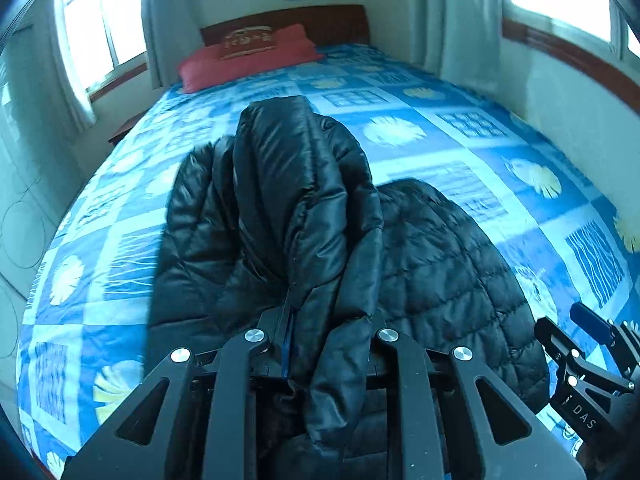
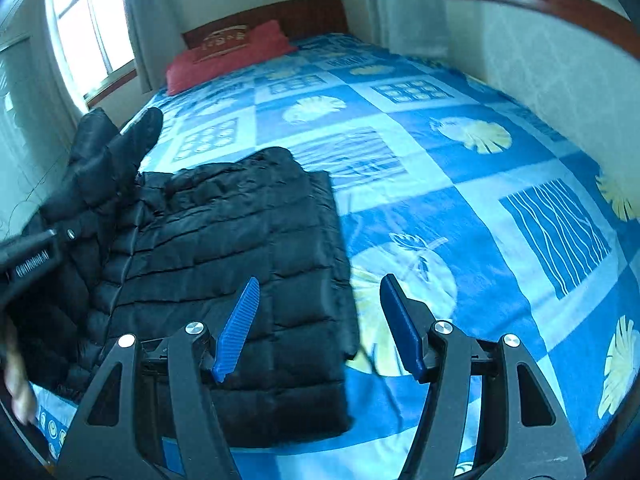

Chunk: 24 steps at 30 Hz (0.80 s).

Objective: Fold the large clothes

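Your left gripper [image 1: 320,344] pinches a fold of the black puffer jacket [image 2: 240,248] and holds that part lifted above the blue patterned bedsheet [image 2: 460,200]. The rest of the jacket lies flat on the bed, at the near left side, well apart from the red pillow [image 2: 232,56] at the headboard. Your right gripper [image 2: 320,320] is spread, nothing between its blue pads [image 2: 236,328]; it hovers over the jacket's right edge.
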### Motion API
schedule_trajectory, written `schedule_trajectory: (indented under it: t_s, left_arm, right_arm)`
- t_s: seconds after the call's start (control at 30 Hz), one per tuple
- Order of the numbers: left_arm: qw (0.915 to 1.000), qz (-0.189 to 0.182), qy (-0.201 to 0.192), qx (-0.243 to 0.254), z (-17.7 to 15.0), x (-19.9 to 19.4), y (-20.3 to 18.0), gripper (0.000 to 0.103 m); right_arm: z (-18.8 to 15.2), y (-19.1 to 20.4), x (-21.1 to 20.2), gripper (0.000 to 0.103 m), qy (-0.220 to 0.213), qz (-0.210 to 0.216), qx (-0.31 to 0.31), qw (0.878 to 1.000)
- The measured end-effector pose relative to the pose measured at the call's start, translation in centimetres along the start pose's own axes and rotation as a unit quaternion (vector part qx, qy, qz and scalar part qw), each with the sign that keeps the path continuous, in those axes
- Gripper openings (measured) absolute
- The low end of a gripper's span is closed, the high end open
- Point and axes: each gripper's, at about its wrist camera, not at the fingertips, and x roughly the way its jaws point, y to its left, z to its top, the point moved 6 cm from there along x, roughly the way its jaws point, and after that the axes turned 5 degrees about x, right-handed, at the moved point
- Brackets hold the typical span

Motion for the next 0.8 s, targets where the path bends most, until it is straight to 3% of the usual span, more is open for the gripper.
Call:
schedule_trajectory:
  t_s: [0.33, 0.53, 0.67, 0.8]
  left_arm:
    - [0.9983, -0.046, 0.034, 0.015, -2.4, 3.8, -5.5, 0.021]
    - [0.9981, -0.052, 0.031, 0.013, -2.3, 3.0, -6.2, 0.021]
    - [0.9983, -0.050, 0.020, 0.022, -1.8, 1.4, -6.8, 0.029]
    - [0.9978, -0.064, 0.008, 0.015, -1.2, 0.0, -7.5, 0.045]
  right_arm:
    - [-0.9, -1.2, 1.5, 0.063, 0.023, -0.017, 0.004, 1.000]
    - [-0.9, -1.7, 1.6, 0.063, 0.024, -0.026, 0.003, 0.999]
    - [-0.8, -2.1, 1.0, 0.063, 0.019, -0.034, 0.001, 0.999]
    - [-0.6, -2.6, -0.2, 0.063, 0.011, -0.043, 0.001, 0.999]
